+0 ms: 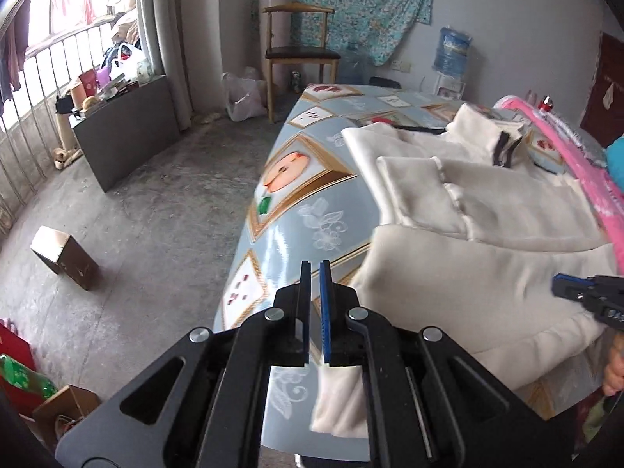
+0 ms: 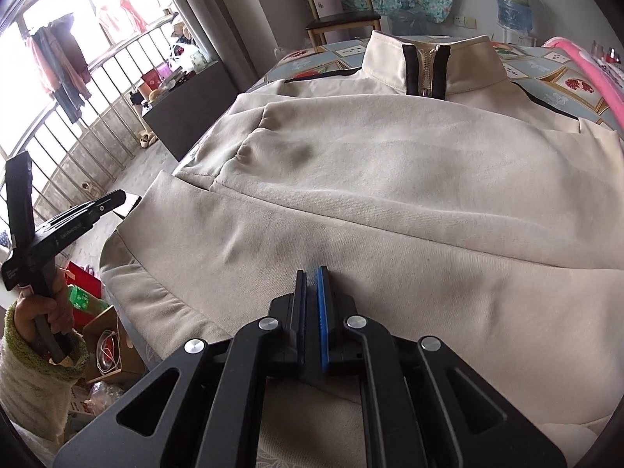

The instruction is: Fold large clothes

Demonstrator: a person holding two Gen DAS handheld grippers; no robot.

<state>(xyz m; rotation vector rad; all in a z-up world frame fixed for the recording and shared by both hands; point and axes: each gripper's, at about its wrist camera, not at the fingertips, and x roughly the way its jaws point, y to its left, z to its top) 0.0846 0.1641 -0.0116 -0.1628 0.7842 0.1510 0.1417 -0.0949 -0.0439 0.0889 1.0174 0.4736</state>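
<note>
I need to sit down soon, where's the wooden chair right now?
The wooden chair stands against the back wall beyond the table's far end, in front of the floral cloth.

Bare concrete floor (image 1: 156, 210), grey walls (image 1: 507, 19). Daylit barred window (image 1: 46, 50) on the left, floral cloth (image 1: 351, 4) hung behind a wooden chair (image 1: 298, 54), dark cabinet (image 1: 128, 132) beneath the window.

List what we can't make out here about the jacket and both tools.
- Right tool: whether its shut tips pinch the jacket; right wrist view, its own body hides the contact.
- Jacket's near hem: both views, covered by the tool bodies.
- Jacket's right side: left wrist view, cut by the frame edge and pink cloth.
- Left tool: shut, nothing visibly between its tips; cloth below it is motion-blurred.
</note>
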